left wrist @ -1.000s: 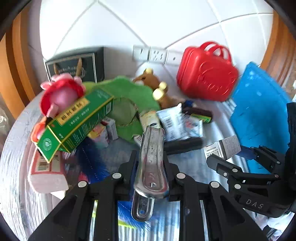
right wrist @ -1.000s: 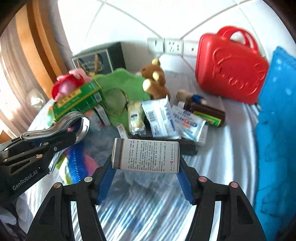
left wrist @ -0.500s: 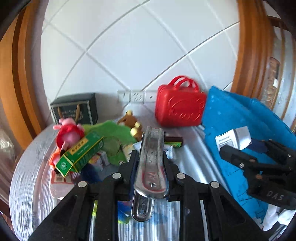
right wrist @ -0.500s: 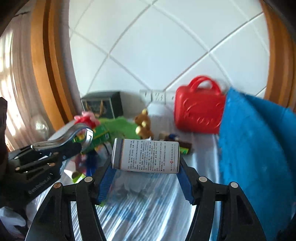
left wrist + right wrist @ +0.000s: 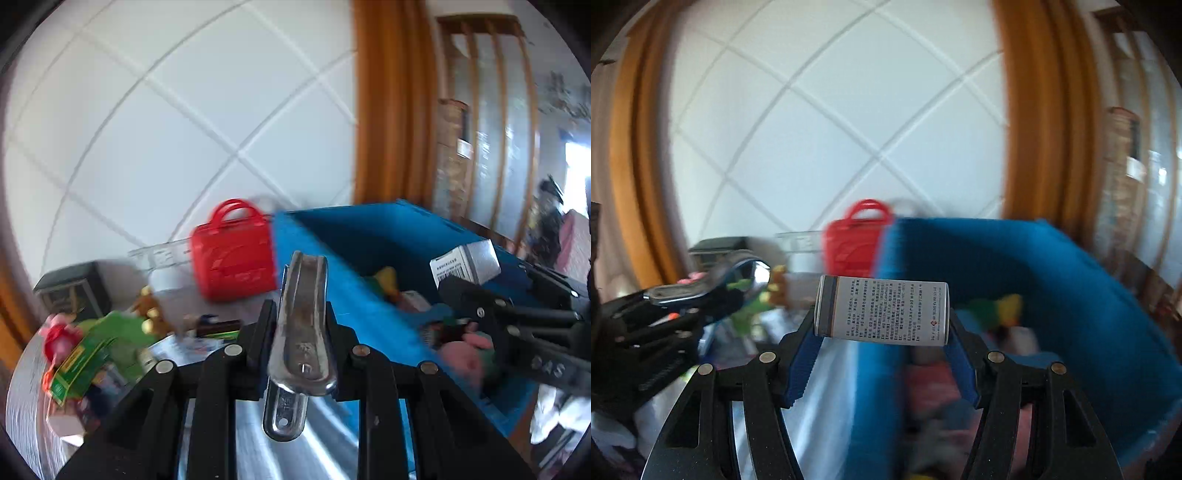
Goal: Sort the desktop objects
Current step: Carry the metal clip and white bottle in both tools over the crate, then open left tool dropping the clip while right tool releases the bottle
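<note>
Since a second ago, both views lifted off the table clutter and swung toward the blue bin (image 5: 373, 236), now showing its open inside, where earlier only its outer wall appeared. Left gripper (image 5: 297, 325) clamped narrow on a metal clip (image 5: 301, 332): shiny, curved steel, long and tapering, with a small hole in its lower tab, same grip as before. Right gripper (image 5: 882, 332) closed at about half width on a small box (image 5: 882, 314), white card with fine black print and a grey band at one end, held crosswise between ribbed blue pads (image 5: 803, 360), unchanged. Box now over the bin's near rim. Inside the bin, soft blurred shapes, yellow, green and pink, possibly plush toys. Behind: glossy red plastic case (image 5: 232, 258) with looped handle, green carton (image 5: 79, 365), silvery table (image 5: 26, 391), white tiled wall (image 5: 166, 110)
</note>
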The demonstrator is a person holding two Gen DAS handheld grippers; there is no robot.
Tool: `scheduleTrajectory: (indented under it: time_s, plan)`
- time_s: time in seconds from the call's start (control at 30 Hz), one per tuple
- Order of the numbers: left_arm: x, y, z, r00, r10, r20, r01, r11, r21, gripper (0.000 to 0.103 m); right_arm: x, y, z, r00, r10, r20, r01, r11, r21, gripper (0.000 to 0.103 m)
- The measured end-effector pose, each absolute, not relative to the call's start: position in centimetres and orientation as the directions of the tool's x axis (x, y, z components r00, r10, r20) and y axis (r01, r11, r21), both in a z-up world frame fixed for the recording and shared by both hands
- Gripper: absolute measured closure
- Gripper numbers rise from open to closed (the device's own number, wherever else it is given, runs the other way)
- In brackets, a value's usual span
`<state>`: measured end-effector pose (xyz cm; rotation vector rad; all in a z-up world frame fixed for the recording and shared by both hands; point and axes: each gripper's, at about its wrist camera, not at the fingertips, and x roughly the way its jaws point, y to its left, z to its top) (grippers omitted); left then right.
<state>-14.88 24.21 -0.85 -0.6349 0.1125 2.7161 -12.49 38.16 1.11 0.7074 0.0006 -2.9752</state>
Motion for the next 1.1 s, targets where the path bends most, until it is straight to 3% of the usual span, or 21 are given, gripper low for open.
scheduleTrajectory:
  time_s: [0.2, 0.43, 0.6, 0.93, 1.03, 1.1]
  plan:
    - [-14.1, 33.8, -0.5, -0.806, 0.371, -0.462, -0.437, -0.899, 0.040, 0.080, -11.6, 47.7, 0.2, -0.882, 0.069, -0.466, -0.073, -0.997, -0.009, 0.040]
    - [-15.2, 43.0, -0.9, -0.731, 0.410, -0.546, -0.500, -0.866, 0.018, 0.080, -12.8, 53.9, -2.5, -0.829, 0.169, -0.533, -0.129, -0.985, -0.111, 0.040]
    - [-15.7, 46.8, -1.4, -0.716, 0.375, -0.588, -0.491, -0.870, 0.043, 0.080, -13.7, 57.3, -5.3, -0.781, 0.180, -0.598, -0.134, -0.984, -0.121, 0.040]
    - [-16.3, 49.2, -2.8, -0.712, 0.321, -0.625, -0.466, -0.881, 0.078, 0.080, -13.7, 58.7, -6.2, -0.766, 0.175, -0.618, -0.111, -0.984, -0.141, 0.040]
    - [-16.3, 49.2, -3.0, -0.709, 0.313, -0.632, -0.466, -0.881, 0.087, 0.072, -13.8, 58.6, -6.2, -0.760, 0.171, -0.627, -0.106, -0.984, -0.140, 0.039]
    - [-16.3, 49.1, -2.9, -0.715, 0.311, -0.626, -0.464, -0.881, 0.093, 0.056, -14.0, 58.5, -6.2, -0.755, 0.174, -0.632, -0.105, -0.984, -0.145, 0.038]
